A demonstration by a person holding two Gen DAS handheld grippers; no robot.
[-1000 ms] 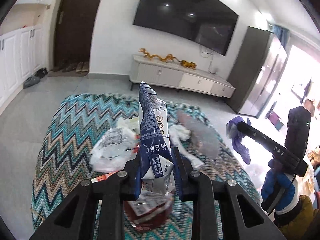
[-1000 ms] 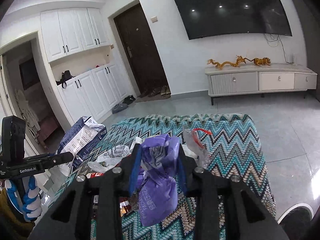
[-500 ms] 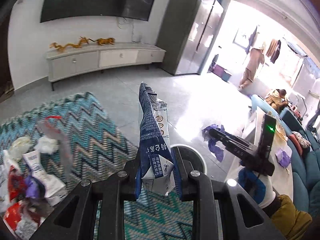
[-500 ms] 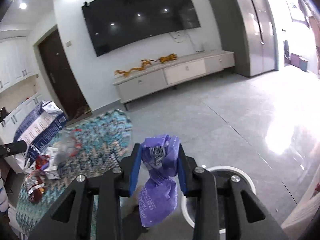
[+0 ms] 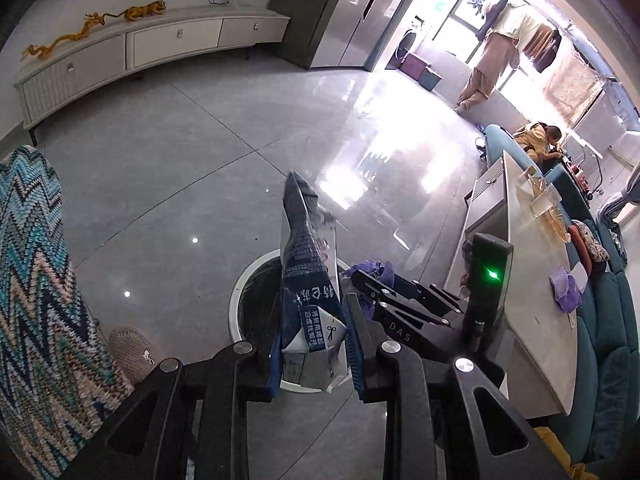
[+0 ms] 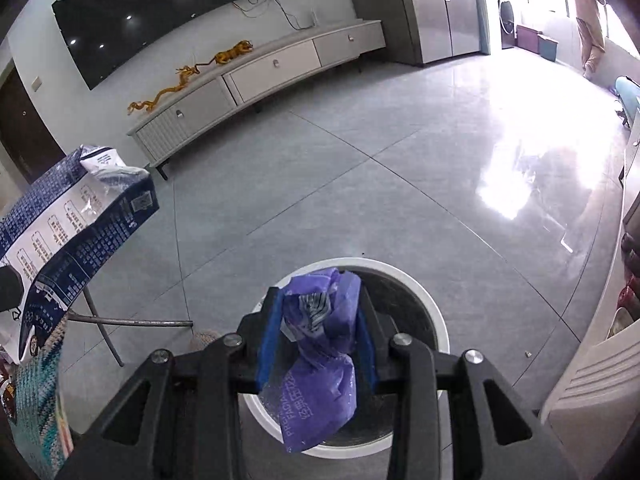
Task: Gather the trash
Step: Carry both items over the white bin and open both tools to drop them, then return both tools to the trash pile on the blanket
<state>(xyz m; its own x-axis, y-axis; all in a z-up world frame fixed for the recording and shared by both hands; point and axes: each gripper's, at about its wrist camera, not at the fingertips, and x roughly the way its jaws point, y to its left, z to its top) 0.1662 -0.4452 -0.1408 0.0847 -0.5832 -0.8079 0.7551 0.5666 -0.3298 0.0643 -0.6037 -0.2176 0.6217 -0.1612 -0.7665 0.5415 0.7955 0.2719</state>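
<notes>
Left gripper (image 5: 314, 354) pinched a blue carton (image 5: 308, 280) over the white bin (image 6: 434, 320), right gripper (image 6: 316, 344) had just been opening, purple wrapper (image 6: 320, 364) between its jaws above the bin

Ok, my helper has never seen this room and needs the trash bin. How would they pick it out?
Start at the long TV cabinet and cross the grey floor toward the camera. The bin stands there: round, white-rimmed, black inside, the only open container on the bare tiles.

Glossy grey tile floor (image 6: 360, 184), white TV cabinet (image 6: 256, 76).
</notes>
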